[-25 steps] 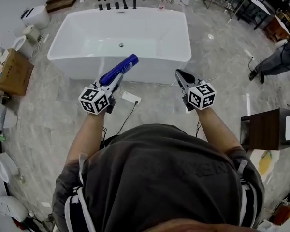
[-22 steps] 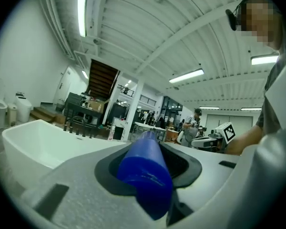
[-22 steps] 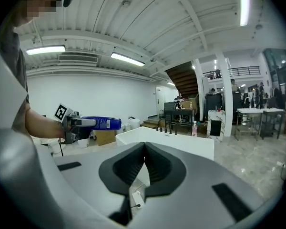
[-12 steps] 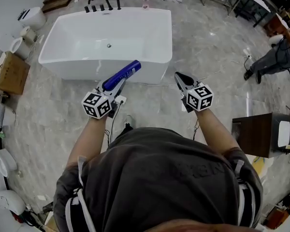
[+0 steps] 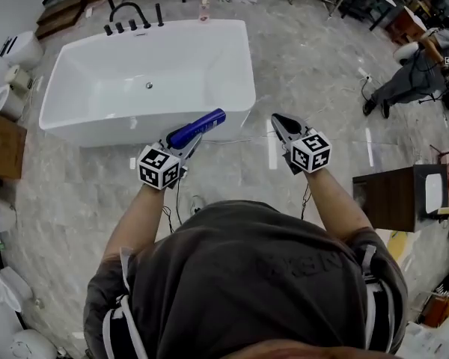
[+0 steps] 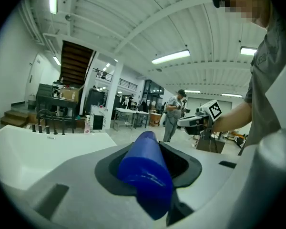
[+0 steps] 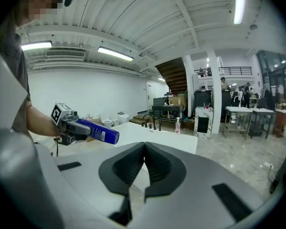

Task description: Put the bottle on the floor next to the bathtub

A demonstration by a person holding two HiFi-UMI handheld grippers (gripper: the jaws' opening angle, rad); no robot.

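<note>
Marble floor (image 5: 314, 73), bathtub (image 5: 146, 73), left gripper (image 5: 181, 142) clamping bottle (image 5: 197, 127)

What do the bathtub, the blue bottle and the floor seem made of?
The bathtub: glossy white, seamless moulded walls; probably acrylic or enamel, unclear which. The bottle: glossy blue cylinder with printed label; plastic or painted metal. The floor: grey veined slabs, faint joints, light reflections; likely polished marble or marble-look tile.

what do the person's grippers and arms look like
Both the left gripper and right gripper have light grey bodies, dark tapered jaws and a white cube printed with black square markers. A thin dark cable hangs below each. The person wears a dark grey short-sleeved T-shirt; forearms are bare.
</note>
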